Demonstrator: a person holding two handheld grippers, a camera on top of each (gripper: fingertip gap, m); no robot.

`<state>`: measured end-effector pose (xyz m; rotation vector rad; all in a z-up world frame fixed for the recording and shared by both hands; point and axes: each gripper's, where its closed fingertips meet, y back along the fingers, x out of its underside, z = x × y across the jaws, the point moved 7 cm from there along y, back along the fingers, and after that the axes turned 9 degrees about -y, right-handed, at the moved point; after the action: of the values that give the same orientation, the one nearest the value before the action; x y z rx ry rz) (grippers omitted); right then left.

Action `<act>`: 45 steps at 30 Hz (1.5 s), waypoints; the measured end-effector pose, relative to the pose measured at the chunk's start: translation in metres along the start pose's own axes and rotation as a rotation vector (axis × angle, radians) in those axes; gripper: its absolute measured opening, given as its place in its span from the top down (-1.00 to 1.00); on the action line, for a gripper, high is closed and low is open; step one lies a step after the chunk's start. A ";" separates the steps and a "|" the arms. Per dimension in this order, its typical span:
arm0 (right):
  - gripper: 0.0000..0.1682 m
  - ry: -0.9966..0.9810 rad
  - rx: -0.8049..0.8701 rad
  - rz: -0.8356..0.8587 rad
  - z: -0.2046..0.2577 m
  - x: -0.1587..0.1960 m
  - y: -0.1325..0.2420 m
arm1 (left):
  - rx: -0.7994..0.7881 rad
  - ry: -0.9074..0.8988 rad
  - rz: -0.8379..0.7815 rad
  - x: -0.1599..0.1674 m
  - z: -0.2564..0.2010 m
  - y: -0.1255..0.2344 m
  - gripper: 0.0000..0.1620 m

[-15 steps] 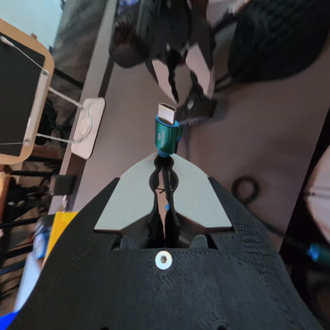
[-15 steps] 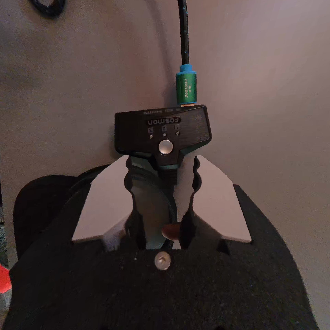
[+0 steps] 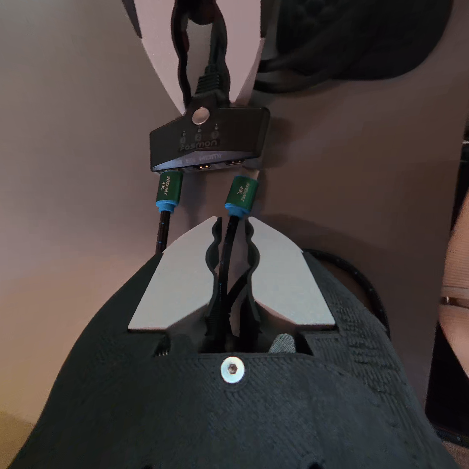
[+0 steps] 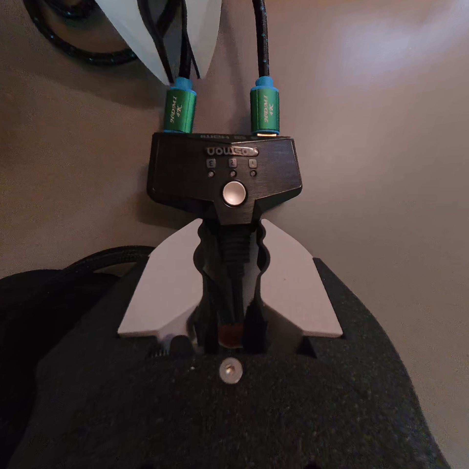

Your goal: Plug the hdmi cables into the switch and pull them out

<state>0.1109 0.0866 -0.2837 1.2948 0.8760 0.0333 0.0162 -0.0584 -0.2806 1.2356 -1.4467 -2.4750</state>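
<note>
**A:** What are the left gripper's (image 3: pixel 233 220) fingers (image 3: pixel 187 274) doing?

**B:** They are standing slightly apart, with a gap wider than the black braided cable (image 3: pixel 228 248) running between them. The cable is leaning on one pad. I cannot tell whether it is being clamped.

**A:** And just beyond the fingertips?

**B:** That cable's green plug (image 3: pixel 241 194) is sitting tilted, just short of the switch (image 4: pixel 225 162). Its metal tip is showing at the corner of the switch's port edge. The end port (image 3: pixel 234 162) nearest it is showing open, as is the middle port (image 3: pixel 201 166).

**A:** The second green plug (image 3: pixel 168 190)?

**B:** It is sitting in the port at the opposite end of the switch, with a sliver of metal showing in the right wrist view.

**A:** The right gripper (image 4: pixel 232 223)?

**B:** It is approaching from the switch's opposite side. Its fingers are closing in on the switch's narrow neck, with the ribbed strain relief (image 4: pixel 234 250) running back between them. The jaws are as wide as the neck.

**A:** Farther out?

**B:** The switch is facing button (image 4: pixel 234 194) up over the grey table (image 4: pixel 380 177). A loop of braided cable (image 4: pixel 83 50) is lying past the switch's port edge, beside the left gripper.
</note>
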 end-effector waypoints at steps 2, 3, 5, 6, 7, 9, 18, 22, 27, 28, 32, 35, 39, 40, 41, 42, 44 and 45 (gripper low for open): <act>0.54 0.009 0.013 0.000 0.001 -0.001 0.000 | 0.012 -0.035 0.026 -0.002 -0.001 0.002 0.68; 0.54 0.015 0.020 0.000 0.002 -0.002 0.000 | 0.019 -0.055 0.036 -0.004 -0.001 0.003 0.65; 0.54 0.017 0.028 0.002 0.003 -0.003 0.000 | 0.037 -0.101 0.051 -0.008 -0.001 0.002 0.64; 0.54 0.017 0.030 0.003 0.003 -0.003 0.000 | 0.037 -0.125 0.075 -0.007 0.001 0.000 0.67; 0.54 0.017 0.031 0.001 0.003 -0.003 0.000 | 0.033 -0.149 0.106 -0.005 0.002 -0.003 0.71; 0.54 0.012 0.026 -0.008 0.004 -0.003 -0.001 | 0.045 -0.178 0.128 -0.004 0.004 -0.008 0.74; 0.54 0.011 0.018 -0.028 0.004 -0.003 -0.001 | 0.156 -0.289 0.061 -0.013 0.001 0.007 0.39; 0.54 0.010 0.017 -0.037 0.004 -0.003 -0.001 | 0.235 -0.377 0.002 -0.022 -0.002 0.005 0.47; 0.54 0.013 0.022 -0.044 0.005 -0.003 -0.001 | 0.259 -0.383 0.026 -0.018 0.002 -0.010 0.54; 0.54 0.014 0.022 -0.046 0.005 -0.003 -0.001 | 0.263 -0.375 0.031 -0.017 0.002 -0.011 0.56; 0.54 0.019 0.021 -0.056 0.005 -0.002 -0.001 | 0.267 -0.339 0.050 -0.015 0.000 -0.011 0.74; 0.55 0.039 0.040 -0.065 0.006 -0.002 0.000 | 0.187 -0.198 0.010 -0.012 0.009 -0.003 0.74; 0.55 0.078 0.062 -0.059 0.007 -0.003 0.000 | 0.079 -0.073 -0.031 -0.007 0.019 0.008 0.74; 0.55 0.089 0.072 -0.059 0.008 -0.003 0.000 | 0.060 -0.057 -0.031 -0.006 0.021 0.009 0.74; 0.55 0.097 0.083 -0.061 0.008 -0.004 0.000 | 0.050 -0.044 -0.030 -0.005 0.022 0.010 0.74; 0.55 0.100 0.090 -0.061 0.009 -0.004 -0.001 | 0.041 -0.034 -0.020 -0.004 0.022 0.010 0.74; 0.55 0.098 0.102 -0.059 0.011 -0.005 -0.001 | -0.002 -0.018 0.013 -0.003 0.024 0.009 0.74; 0.55 0.100 0.106 -0.057 0.012 -0.005 -0.001 | -0.018 -0.022 0.019 -0.003 0.023 0.008 0.74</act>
<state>0.1133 0.0742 -0.2816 1.3758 1.0111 0.0066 0.0009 -0.0451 -0.2663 1.1894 -1.4306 -2.4920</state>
